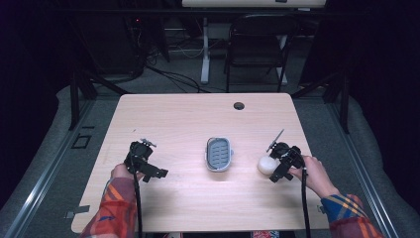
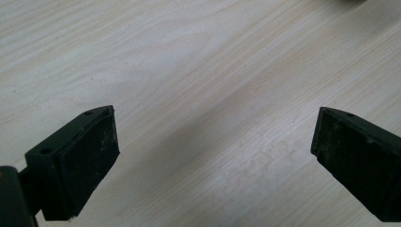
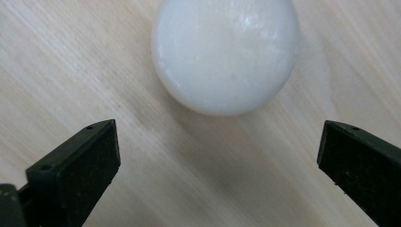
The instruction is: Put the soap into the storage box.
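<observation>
A smooth, white, rounded object like a ball or an egg [image 1: 266, 164] lies on the pale wooden table [image 1: 188, 119], toward its right side and a little nearer than the middle. In the right gripper view the white rounded object [image 3: 226, 54] has a glossy, faintly mottled surface with a soft highlight near its top, and it throws a dim shadow onto the wood grain below it.

The right gripper [image 1: 276, 167] sits just right of the white object, held by the person's right hand [image 1: 313, 174], whose plaid sleeve comes in from the near right corner. Its two black jaws are spread wide and released; in its own view the right gripper [image 3: 217, 156] points at the object, which lies just beyond the jaw tips, not between them and touching neither.

The left gripper [image 1: 147, 166] rests over the left part of the table, held by the left hand [image 1: 120, 172] in a matching plaid sleeve. Its jaws are also released and wide apart; the left gripper [image 2: 213, 151] looks down on bare wood.

Between the two grippers, at the table's middle, stands a small grey-blue rounded rectangular tray with a ribbed bottom [image 1: 219, 153], well apart from both and from the white object. A dark round grommet hole [image 1: 239, 105] marks the far edge. Beyond the table stand a black chair [image 1: 257, 47] and a white desk leg [image 1: 205, 49].
</observation>
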Demonstrator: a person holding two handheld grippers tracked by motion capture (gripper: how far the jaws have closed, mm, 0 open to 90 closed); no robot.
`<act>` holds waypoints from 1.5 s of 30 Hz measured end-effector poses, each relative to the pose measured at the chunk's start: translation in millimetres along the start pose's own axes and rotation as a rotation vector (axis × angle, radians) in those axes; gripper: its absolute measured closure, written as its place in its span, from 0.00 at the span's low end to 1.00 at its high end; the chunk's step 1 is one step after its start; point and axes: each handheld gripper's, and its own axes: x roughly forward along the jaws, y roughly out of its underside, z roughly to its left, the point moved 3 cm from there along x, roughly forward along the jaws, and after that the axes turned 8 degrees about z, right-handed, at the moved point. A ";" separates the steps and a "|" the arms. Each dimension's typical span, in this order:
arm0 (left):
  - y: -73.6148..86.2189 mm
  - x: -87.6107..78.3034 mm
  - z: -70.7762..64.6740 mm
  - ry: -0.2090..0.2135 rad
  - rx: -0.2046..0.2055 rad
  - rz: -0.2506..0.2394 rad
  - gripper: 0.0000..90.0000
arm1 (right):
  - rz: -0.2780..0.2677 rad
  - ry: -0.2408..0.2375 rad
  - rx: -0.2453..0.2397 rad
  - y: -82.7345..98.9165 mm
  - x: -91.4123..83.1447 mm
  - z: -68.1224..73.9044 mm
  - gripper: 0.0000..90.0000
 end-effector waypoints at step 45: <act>0.6 -0.7 -0.6 -0.007 -0.003 -0.014 0.01 | 0.007 -0.034 -0.030 -46.2 6.4 -2.4 0.16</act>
